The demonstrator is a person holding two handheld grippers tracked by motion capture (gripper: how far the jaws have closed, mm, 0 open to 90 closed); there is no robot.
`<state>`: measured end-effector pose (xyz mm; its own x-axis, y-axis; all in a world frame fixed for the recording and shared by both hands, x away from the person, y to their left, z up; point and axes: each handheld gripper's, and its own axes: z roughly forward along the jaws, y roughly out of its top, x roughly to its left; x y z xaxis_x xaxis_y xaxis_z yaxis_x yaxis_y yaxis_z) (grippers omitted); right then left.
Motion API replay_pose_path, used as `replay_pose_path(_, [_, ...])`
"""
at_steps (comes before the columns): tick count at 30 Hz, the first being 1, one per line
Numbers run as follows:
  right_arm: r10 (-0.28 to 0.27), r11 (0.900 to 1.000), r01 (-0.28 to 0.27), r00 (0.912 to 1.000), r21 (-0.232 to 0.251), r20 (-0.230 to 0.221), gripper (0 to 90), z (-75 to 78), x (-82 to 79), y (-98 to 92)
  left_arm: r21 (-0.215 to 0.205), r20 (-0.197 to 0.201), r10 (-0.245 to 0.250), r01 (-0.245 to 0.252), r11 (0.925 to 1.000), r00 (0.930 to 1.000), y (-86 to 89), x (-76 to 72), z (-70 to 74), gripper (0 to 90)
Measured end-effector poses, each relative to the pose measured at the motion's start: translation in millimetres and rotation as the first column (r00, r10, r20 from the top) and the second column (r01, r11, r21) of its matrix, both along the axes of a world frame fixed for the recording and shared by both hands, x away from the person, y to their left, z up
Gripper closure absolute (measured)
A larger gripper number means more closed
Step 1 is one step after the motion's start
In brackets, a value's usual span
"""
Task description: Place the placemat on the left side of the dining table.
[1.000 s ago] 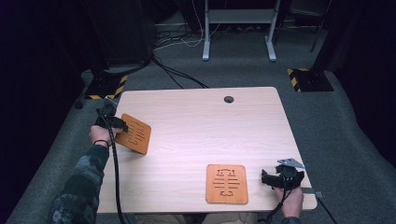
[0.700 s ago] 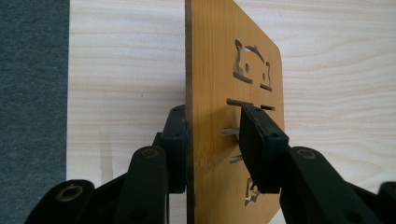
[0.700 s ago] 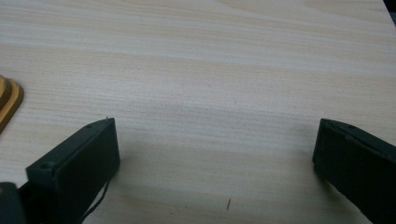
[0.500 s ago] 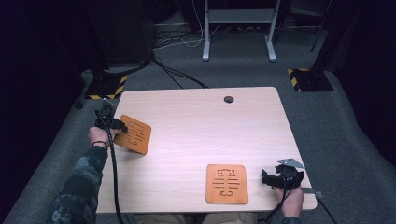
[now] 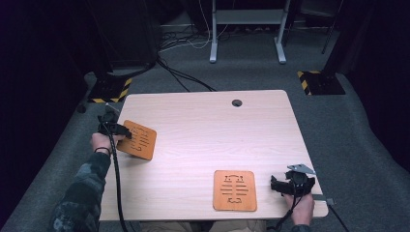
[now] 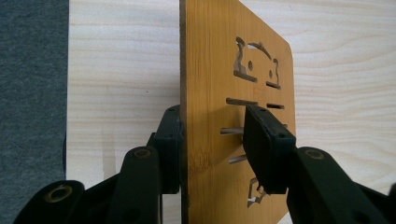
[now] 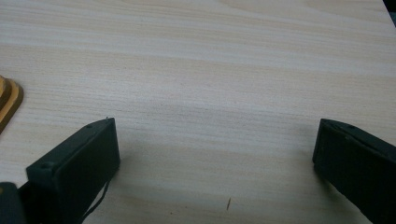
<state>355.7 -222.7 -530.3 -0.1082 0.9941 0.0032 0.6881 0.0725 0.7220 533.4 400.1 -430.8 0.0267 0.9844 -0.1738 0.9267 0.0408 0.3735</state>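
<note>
Now coaster [image 6: 210, 93] between left gripper [image 6: 212, 140] fingers [image 6: 264, 140], loosening.

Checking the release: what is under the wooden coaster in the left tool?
The wooden coaster lies between the left tool jaws, which have just been opening; bare table shows around it. What lies directly beneath is covered.

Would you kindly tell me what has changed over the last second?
The left gripper has just been opening its jaws around the edge of the left coaster, which has settled a little lower on the table. The right gripper stays open and still beside the other coaster.
</note>
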Motion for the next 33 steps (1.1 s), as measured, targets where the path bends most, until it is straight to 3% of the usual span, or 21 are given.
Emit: replay_pose_path(33, [-0.001,1.000,0.001,1.0000,0.000,0.000,0.0,0.0,0.0,0.0,-0.058,-0.011,0.016,-0.017,0.9982,0.9998,15.1,0.3,-19.8,52.6])
